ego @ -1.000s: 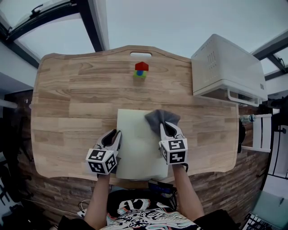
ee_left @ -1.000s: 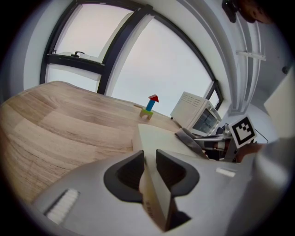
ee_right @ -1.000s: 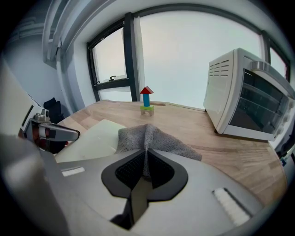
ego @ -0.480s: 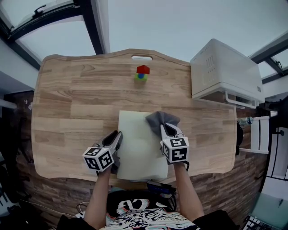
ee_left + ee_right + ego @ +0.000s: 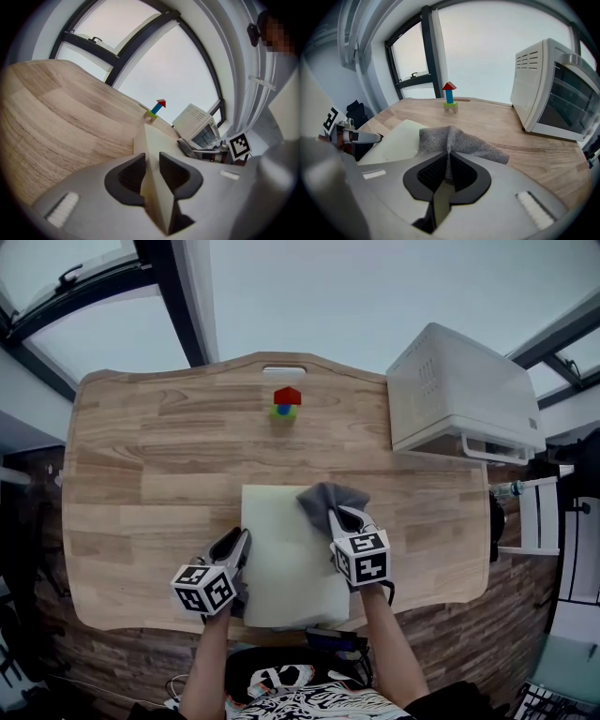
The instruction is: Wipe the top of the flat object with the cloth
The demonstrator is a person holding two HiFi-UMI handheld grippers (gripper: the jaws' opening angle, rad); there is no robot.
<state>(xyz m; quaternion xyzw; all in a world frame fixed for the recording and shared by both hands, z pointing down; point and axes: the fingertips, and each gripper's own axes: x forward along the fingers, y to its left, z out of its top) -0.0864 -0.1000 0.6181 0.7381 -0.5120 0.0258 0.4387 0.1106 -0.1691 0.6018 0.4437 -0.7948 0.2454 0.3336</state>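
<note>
Left gripper (image 5: pixel 151 161) clamps the left edge of the cream flat board (image 5: pixel 286 563). Right gripper (image 5: pixel 447 166) pinches the grey cloth (image 5: pixel 323 498), which rests on the board's far right corner. Well beyond, on the wooden table (image 5: pixel 150 456), stand a toy block tower (image 5: pixel 285 402) and a white oven (image 5: pixel 459 395).

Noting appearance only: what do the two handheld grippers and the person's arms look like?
The left gripper and right gripper are light grey shells with black-lined jaws. Each carries a white cube with black square markers. The forearms have no sleeves; the shirt is patterned black and white.
</note>
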